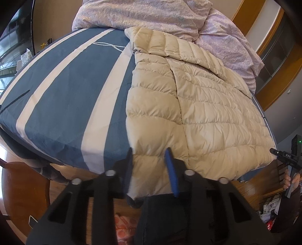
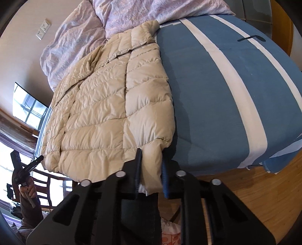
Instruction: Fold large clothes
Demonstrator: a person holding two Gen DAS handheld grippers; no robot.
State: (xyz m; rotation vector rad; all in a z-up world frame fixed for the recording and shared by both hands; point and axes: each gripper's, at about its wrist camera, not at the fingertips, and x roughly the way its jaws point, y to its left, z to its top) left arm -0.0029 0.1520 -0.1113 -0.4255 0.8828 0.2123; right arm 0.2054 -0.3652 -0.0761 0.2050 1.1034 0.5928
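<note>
The slick, puffy beige down jacket (image 1: pixel 198 105) stretched away ahead of both claws across the striped bed (image 1: pixel 62 105), hem overhanging the near edge. Lifted unevenly, it could have slid off or bunched. The left claw (image 1: pixel 151 165) and right claw (image 2: pixel 151 169) each pinched a hem corner; thin shell fabric might have slipped free.

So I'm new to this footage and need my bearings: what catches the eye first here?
A beige quilted puffer jacket lies spread along one side of a bed with a blue and white striped sheet. The left gripper and right gripper each pinch the jacket's near hem at the bed's edge. A crumpled lilac duvet is heaped at the far end.
</note>
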